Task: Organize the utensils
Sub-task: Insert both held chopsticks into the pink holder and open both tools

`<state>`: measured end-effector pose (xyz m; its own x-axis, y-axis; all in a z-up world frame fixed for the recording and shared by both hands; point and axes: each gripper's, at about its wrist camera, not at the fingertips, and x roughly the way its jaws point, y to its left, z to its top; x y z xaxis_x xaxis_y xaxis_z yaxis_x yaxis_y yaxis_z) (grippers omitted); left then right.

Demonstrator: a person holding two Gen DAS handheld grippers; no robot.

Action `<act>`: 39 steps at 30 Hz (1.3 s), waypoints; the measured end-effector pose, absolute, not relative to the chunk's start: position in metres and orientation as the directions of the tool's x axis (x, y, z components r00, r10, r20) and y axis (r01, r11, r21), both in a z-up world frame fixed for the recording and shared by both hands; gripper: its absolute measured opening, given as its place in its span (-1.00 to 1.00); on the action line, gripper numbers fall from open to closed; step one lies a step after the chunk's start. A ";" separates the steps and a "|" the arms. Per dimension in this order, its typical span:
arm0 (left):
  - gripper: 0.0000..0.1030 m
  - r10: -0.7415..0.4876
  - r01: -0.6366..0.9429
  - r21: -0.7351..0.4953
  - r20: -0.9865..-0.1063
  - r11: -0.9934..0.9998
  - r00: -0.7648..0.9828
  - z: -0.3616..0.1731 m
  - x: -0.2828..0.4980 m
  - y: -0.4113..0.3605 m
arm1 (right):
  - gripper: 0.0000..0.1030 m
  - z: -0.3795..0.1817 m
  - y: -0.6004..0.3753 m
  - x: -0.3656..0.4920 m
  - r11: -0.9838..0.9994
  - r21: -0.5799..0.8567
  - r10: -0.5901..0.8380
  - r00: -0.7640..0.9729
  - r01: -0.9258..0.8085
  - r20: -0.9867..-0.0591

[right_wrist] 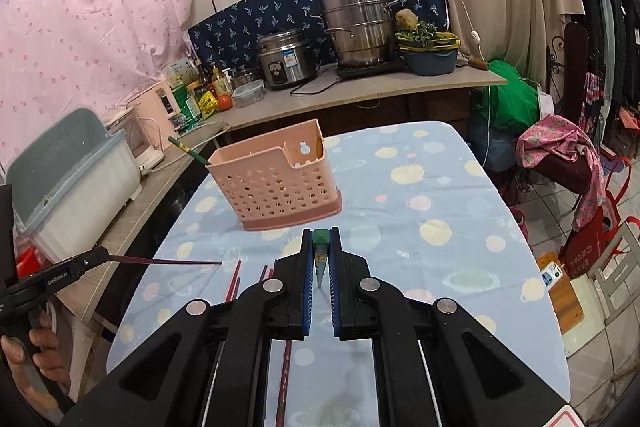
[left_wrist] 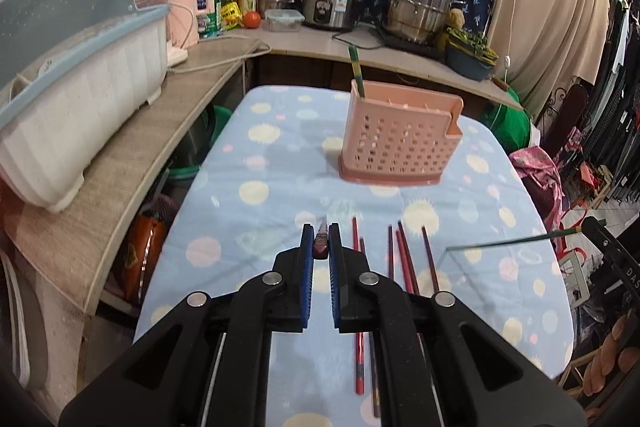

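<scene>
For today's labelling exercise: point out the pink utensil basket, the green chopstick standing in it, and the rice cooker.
pink utensil basket [left_wrist: 400, 143], left wrist view, perforated front wall.
green chopstick [left_wrist: 355, 69], left wrist view, shaft above the basket rim.
rice cooker [right_wrist: 285, 61], right wrist view, steel body.

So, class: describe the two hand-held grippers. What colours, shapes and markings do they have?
Both the left gripper and the right gripper are matte black plastic with blue ribbed pads, round silver pivot pins and triangular cut-outs. White lettering runs along the left one's side in the right wrist view.
</scene>
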<state>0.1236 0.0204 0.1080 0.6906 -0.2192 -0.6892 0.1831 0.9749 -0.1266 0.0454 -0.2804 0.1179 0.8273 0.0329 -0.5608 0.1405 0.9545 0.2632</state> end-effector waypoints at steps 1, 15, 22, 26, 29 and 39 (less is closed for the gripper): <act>-0.87 -0.218 0.182 -0.125 -0.684 0.975 0.696 0.112 0.128 0.020 | -0.87 0.121 -0.282 0.049 0.954 0.267 0.036 0.831 0.137 -0.556; -0.87 -0.270 0.231 -0.142 -0.567 0.963 0.778 0.189 0.179 -0.002 | -0.87 0.188 -0.294 0.106 0.948 0.308 0.064 0.900 0.080 -0.431; -0.87 -0.298 0.251 -0.163 -0.439 0.954 0.847 0.252 0.198 -0.017 | -0.87 0.224 -0.295 0.138 0.944 0.327 0.067 0.942 0.047 -0.329; -0.87 -0.298 0.251 -0.175 -0.343 0.952 0.891 0.279 0.212 -0.022 | -0.87 0.235 -0.294 0.161 0.940 0.339 0.068 0.956 0.034 -0.285; -0.87 -0.297 0.253 -0.175 -0.306 0.951 0.905 0.284 0.230 -0.030 | -0.87 0.236 -0.295 0.181 0.934 0.357 0.072 0.960 0.031 -0.271; -0.86 -0.267 0.232 -0.137 -0.369 0.963 0.890 0.233 0.276 -0.054 | -0.87 0.197 -0.285 0.230 0.939 0.340 0.085 0.929 0.046 -0.361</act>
<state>0.2758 -0.0538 0.2331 0.8905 -0.2667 -0.3686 0.2317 0.9631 -0.1371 0.2299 -0.2854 0.1966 0.9288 0.0846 -0.3607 0.0464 0.9393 0.3398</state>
